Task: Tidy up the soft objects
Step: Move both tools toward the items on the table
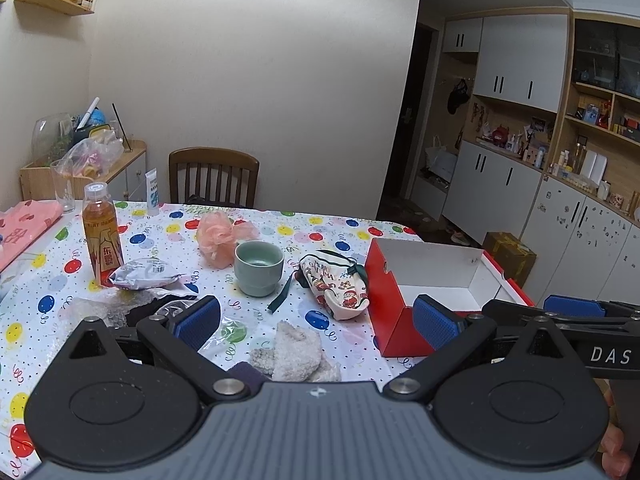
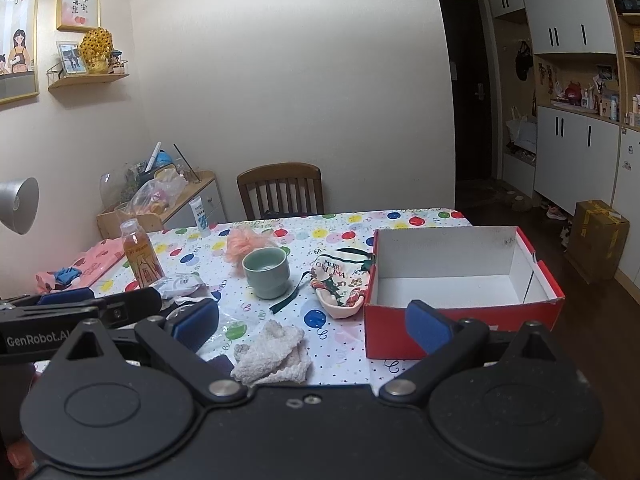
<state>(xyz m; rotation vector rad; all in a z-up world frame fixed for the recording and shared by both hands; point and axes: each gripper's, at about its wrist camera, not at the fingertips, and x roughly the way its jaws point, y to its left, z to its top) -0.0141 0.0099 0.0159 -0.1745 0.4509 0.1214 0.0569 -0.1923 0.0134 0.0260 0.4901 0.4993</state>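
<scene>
soft things lie scattered on the surface [image 2: 424, 220], which wears a cloth printed with coloured balloons and fills the corner of a cream-walled room, a wooden chair [image 2: 281, 190] pushed in at its far edge and white cabinets [image 2: 568, 148] lining the right wall. red box [image 2: 464, 276], white inside and open on top, stands at the right side of the surface, its long axis running left to right. christmas pouch [image 2: 340, 284] lies just left of the box, touching or nearly touching its wall, its long axis running from far-left to near-right, a green ribbon trailing toward the cup. fluffy white cloth [image 2: 272, 354] lies crumpled at the near edge, stretched roughly left to right. peach bath puff [image 1: 224, 238] sits farther back, just behind the green cup [image 1: 259, 268]. a drink bottle [image 1: 101, 236] stands upright at the left with a foil packet [image 1: 144, 274] against its base. left gripper [image 1: 316, 322] and right gripper [image 2: 312, 324] both hover with fingers spread wide and empty above the white cloth.
</scene>
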